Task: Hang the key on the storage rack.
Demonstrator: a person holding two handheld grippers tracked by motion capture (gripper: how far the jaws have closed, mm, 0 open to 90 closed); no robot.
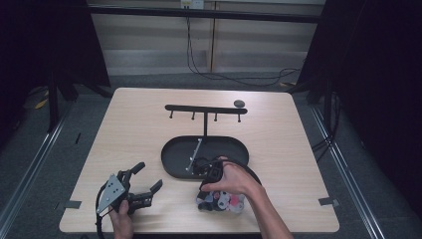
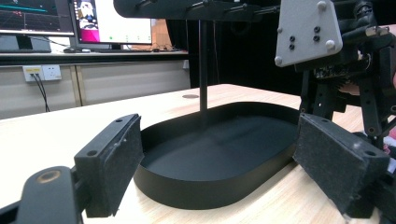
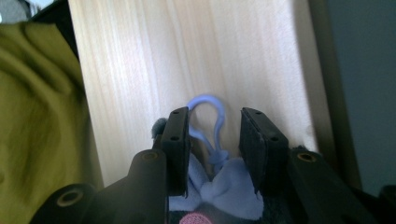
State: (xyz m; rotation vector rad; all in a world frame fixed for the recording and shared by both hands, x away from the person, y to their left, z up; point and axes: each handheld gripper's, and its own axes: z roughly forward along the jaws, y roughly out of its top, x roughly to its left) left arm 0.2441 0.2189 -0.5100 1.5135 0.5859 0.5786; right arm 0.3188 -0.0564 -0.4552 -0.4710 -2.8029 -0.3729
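Pale wooden table (image 1: pixel 134 124), set among dark curtains, was recorded bearing a black oval tray (image 1: pixel 174 149) at its middle, from which a hook stand (image 1: pixel 205 108) rose toward the far edge. A small dark disc (image 1: pixel 239 103) was noted near the far right corner. The left gripper (image 1: pixel 147 178), rested near the near left corner and aimed at the tray, was found with jaws spread wide and nothing between them, seemingly held in reserve. The right gripper (image 3: pixel 214 140), lowered by the near edge over a soft toy charm (image 3: pixel 224 186), was seen part-open, its jaws straddling the blue loop (image 3: pixel 205 102) without evident contact, presumably for hanging.
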